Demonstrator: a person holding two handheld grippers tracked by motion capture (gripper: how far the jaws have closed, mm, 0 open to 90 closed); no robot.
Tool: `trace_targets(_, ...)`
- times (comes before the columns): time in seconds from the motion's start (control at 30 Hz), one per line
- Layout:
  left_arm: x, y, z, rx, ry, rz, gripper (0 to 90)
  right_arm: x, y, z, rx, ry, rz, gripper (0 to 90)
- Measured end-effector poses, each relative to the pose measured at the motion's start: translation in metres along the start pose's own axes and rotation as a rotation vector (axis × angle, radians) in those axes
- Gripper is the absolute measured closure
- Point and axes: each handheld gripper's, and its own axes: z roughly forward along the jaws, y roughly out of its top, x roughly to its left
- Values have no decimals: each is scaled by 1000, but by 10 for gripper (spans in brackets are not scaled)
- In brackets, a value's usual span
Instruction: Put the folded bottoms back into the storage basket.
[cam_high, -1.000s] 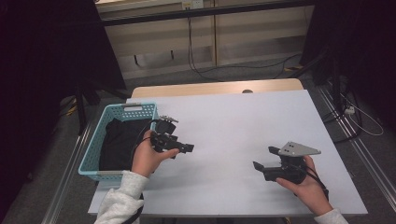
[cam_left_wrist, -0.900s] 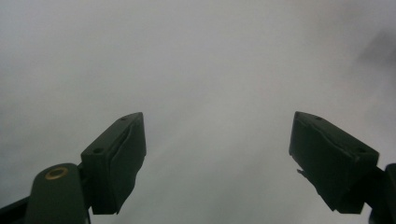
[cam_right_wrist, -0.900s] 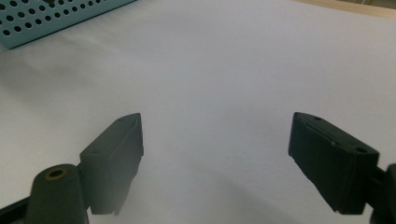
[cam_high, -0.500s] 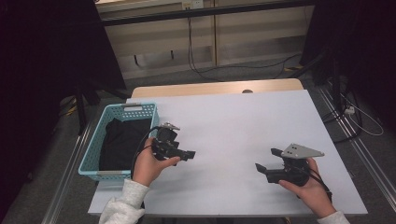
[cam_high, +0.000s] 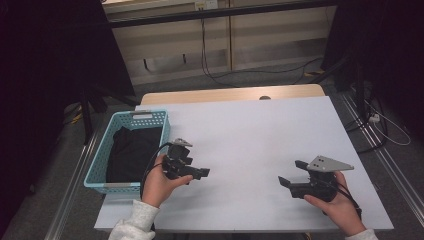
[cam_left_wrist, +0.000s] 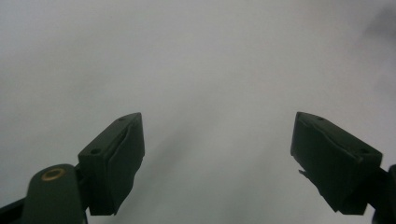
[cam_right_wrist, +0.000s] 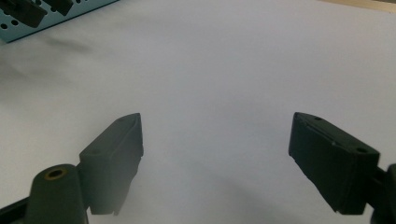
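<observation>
Turquoise plastic marks the far left of the table (cam_high: 260, 130): a basket (cam_high: 100, 165) with dark cloth (cam_high: 132, 152) heaped inside it, lying wholly within the walls and untouched. Just to the right of the basket the left gripper (cam_high: 197, 173) is held low over the white tabletop, its tips turned away from the basket towards the middle. Compared with a second ago, it has been drawn back towards the person and lowered a little, so the cloth appears to have been left behind rather than approached; a pause or a reset is judged likelier than a reach. In the left gripper view the jaws are seen spread wide, with nothing but bare white surface between them. Further right, well apart, the right gripper (cam_high: 290, 172) is held near the table's near edge, hardly shifted from a second ago. Its jaws too are spread wide and hold nothing, with the basket's corner (cam_right_wrist: 42, 18) seen far off beyond them.
</observation>
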Motion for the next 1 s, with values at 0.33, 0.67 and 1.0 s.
trace_targets(0.33,2,-10,1,-8,-2,-5,158,-2,-4,-6,7,1,6,174)
trace_targets(0.67,5,-18,3,-18,-5,-15,158,-2,-6,-11,4,-6,8,172)
trace_targets(1.0,6,-26,1,-22,5,-18,154,-5,-10,-17,2,-10,17,172)
